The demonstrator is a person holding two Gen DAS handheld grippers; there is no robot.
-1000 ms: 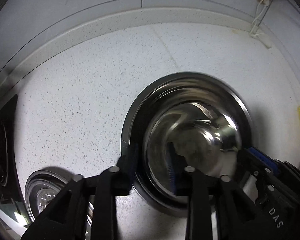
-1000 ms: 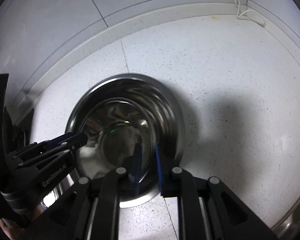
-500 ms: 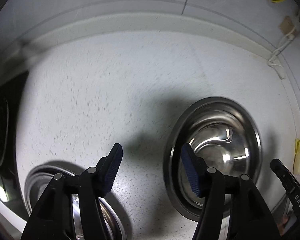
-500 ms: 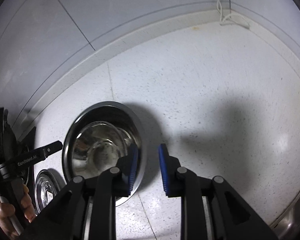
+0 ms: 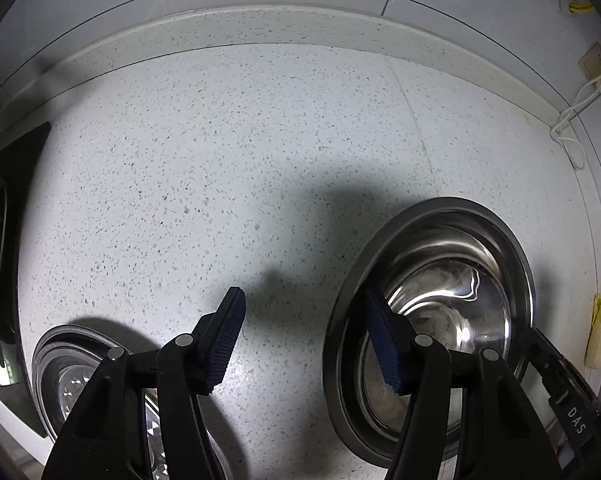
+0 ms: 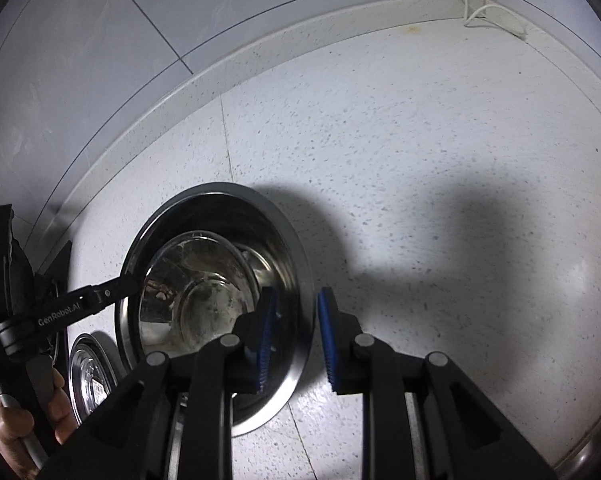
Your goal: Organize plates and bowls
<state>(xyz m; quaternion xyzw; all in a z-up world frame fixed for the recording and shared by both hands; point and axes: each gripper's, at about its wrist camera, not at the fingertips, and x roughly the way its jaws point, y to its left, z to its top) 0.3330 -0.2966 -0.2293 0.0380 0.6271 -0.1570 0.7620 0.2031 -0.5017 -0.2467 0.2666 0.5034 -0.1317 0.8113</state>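
A large steel bowl (image 5: 452,248) sits on the speckled counter with a smaller steel bowl (image 5: 440,304) nested inside; both show in the right wrist view too, the large bowl (image 6: 288,248) and the inner bowl (image 6: 196,276). My left gripper (image 5: 304,340) is open and empty, above the counter just left of the large bowl. My right gripper (image 6: 294,340) is open a little and empty, its jaws on either side of the large bowl's right rim without gripping it. A small steel bowl (image 5: 60,376) lies at the lower left, also in the right wrist view (image 6: 88,372).
The counter (image 5: 220,160) ends at a raised backsplash and tiled wall. A black stove edge (image 5: 0,220) lies at far left. A white cable (image 5: 568,120) and a yellow scrap (image 5: 598,332) are at right. A steel rim (image 6: 592,444) shows at bottom right.
My left gripper let go of the bowls and pulled back to the left and up. My right gripper opened off the bowl's rim and drew back slightly.
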